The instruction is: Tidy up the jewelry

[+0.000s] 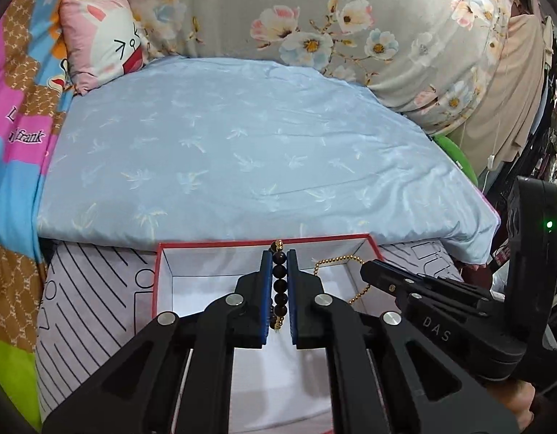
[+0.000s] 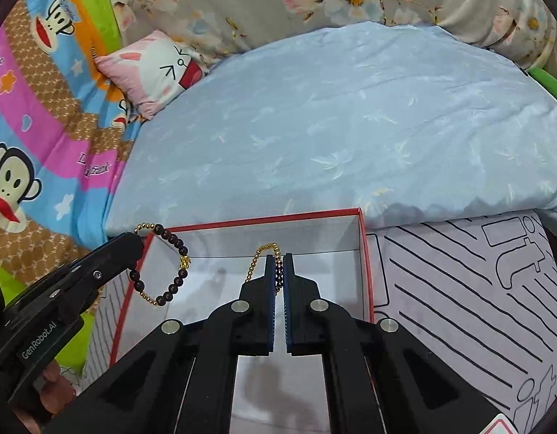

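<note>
Two bracelets hang over the red-rimmed box (image 2: 242, 222) on the bed; left hand-held gripper (image 1: 279, 253) clamps the dark-bead bracelet (image 1: 279, 271), right hand-held gripper (image 2: 279, 258) the gold chain bracelet (image 2: 255, 258); lower each well inside the walls before releasing, apart to avoid tangling.

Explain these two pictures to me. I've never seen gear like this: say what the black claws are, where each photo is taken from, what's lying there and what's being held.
No robot here: a person holds a hand-operated two-finger gripper in each hand, each with a camera looking along its fingers. One picture is from the left gripper, the other from the right gripper, and each also shows the other from the side. Below both is an open red-edged box with a white inside, resting on line-patterned fabric in front of a light blue bedsheet and a small cartoon pillow. The left gripper is shut on a bracelet of dark beads. The right one is shut on a thinner gold bead chain. Both dangle over the box.
</note>
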A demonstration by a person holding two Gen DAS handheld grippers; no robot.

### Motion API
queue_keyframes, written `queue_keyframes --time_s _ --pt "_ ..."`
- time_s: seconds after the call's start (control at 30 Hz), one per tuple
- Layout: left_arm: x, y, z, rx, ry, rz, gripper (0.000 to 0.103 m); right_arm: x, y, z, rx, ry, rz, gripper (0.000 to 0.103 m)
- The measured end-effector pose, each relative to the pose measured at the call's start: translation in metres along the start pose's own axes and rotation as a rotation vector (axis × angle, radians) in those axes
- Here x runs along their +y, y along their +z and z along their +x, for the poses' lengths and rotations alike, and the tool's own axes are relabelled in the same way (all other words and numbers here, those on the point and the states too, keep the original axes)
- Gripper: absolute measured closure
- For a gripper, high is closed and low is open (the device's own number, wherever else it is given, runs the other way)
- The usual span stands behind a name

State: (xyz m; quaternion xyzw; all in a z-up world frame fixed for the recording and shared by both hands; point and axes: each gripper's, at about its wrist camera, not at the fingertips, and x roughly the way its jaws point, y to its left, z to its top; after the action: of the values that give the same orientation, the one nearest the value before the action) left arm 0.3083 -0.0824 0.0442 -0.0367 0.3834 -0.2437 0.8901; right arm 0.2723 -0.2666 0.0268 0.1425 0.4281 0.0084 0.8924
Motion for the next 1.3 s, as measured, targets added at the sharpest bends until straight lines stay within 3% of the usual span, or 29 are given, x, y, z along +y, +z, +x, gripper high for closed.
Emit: queue_keyframes --time_s 0.2,0.27,0.33,0.4,0.47,0.6,0.73,1.03,1.3 --pt "0.004 -0.002 0.026 0.036 0.017 0.001 0.096 0.0 0.002 0.019 0.025 -0.031 -0.025 0.099" --pt "0.006 -0.003 0.033 0.048 0.025 -0.001 0.096 0.0 0.003 0.021 0.012 -0.069 -0.04 0.092" --pt "0.008 -0.003 0.037 0.046 0.05 -0.003 0.089 -0.001 0.003 0.022 0.004 -0.09 -0.047 0.086" --pt "0.013 -0.004 0.039 0.043 0.075 -0.016 0.063 -0.002 0.003 0.019 -0.008 -0.099 -0.051 0.082" --pt "0.018 -0.005 0.035 0.024 0.09 -0.032 0.055 -0.003 0.002 0.011 -0.026 -0.11 -0.055 0.078" --pt "0.025 -0.004 0.02 0.007 0.095 -0.058 0.054 -0.004 -0.003 -0.011 -0.055 -0.103 -0.053 0.077" --pt "0.023 -0.011 -0.005 -0.01 0.161 -0.025 0.054 -0.002 -0.017 -0.042 -0.078 -0.089 -0.057 0.076" --pt "0.019 -0.064 -0.081 -0.027 0.245 -0.009 0.048 0.008 -0.091 -0.116 -0.097 -0.143 -0.1 0.074" --pt "0.027 -0.139 -0.126 0.05 0.242 -0.088 0.048 0.016 -0.181 -0.148 -0.021 -0.178 -0.116 0.072"
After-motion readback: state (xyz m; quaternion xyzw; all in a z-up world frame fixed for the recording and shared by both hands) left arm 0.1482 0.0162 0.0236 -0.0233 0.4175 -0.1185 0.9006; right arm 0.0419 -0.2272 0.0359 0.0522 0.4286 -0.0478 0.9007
